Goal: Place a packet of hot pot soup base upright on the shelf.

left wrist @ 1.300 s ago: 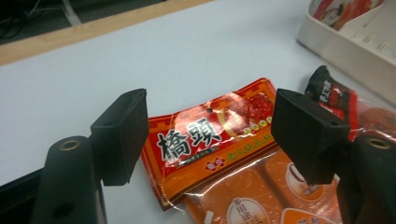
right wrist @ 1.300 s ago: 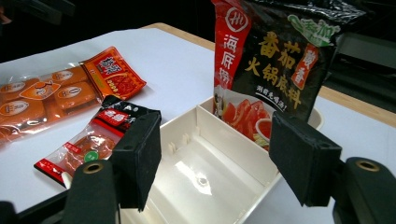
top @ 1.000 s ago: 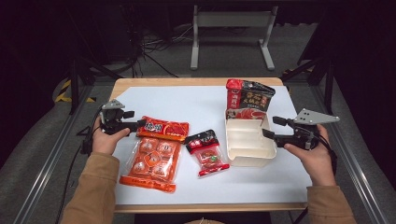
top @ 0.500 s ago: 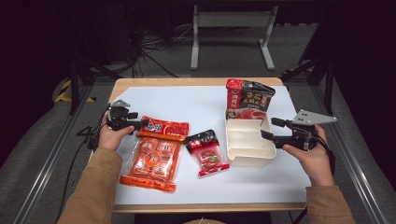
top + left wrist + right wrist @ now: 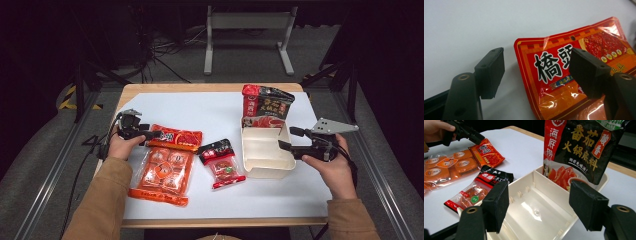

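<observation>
Two hand-held grippers work over a white-covered table (image 5: 200, 107) in the high view. The left gripper (image 5: 150, 134) sits at the left end of a flat red-orange foil sachet (image 5: 176, 137), jaws spread. The right gripper (image 5: 285, 139) hovers, jaws apart and empty, over the right rim of a cream plastic divided tray (image 5: 264, 155).

Left gripper view: the sachet's corner lies between the wide-open fingers (image 5: 491, 71), one pad over its printed face, neither pressing it.

Right gripper view: the tray sits just beyond the parted fingers (image 5: 496, 205); a tall red-black hotpot pouch (image 5: 579, 150) stands in its far compartment
</observation>
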The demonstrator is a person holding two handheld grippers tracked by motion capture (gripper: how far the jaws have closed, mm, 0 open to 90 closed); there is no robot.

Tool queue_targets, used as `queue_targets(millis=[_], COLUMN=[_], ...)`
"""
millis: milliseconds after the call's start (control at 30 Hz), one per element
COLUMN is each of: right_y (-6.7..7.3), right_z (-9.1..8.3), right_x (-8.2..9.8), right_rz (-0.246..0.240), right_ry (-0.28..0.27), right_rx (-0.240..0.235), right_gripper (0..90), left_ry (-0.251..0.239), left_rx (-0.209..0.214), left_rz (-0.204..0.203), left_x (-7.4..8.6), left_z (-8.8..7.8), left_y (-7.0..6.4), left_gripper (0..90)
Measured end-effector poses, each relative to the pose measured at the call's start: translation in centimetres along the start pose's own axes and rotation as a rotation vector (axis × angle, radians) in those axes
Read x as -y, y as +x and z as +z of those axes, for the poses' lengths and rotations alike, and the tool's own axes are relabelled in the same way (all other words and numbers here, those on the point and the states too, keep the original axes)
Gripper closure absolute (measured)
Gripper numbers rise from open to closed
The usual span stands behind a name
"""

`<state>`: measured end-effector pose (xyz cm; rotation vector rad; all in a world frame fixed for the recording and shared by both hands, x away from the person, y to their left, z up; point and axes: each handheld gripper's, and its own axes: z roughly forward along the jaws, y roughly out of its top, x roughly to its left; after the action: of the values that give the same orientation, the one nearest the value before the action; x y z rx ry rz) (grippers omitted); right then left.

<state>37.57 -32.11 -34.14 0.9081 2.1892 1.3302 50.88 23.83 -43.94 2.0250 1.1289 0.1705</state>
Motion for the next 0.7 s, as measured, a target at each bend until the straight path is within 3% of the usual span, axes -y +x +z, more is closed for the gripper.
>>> queue_targets(millis=[200,367,533,700], right_y=[0.08,0.05,0.13,0.18], right_z=[0.20,0.21,0.33,0.27], right_x=[0.04,0.07,0.07,0.05], right_rz=[-0.001,0.001,-0.004,-0.005], right_ry=[0.006,0.005,0.012,0.006], right_rx=[-0.002,-0.004,-0.012,-0.020], right_gripper=[32.2,32.7,32.7,33.6], left_ry=[0.023,0.031,0.015,-0.022], left_rx=[0.001,0.035,0.049,0.094], left_rz=[-0.002,0.012,0.027,0.043], left_x=[0.10,0.12,-0.03,-0.13], left_z=[0.43,0.70,0.87,0.67], left_y=[0.00,-0.24,-0.53,-0.71], left_gripper=[29.9,30.1,30.2,31.5])
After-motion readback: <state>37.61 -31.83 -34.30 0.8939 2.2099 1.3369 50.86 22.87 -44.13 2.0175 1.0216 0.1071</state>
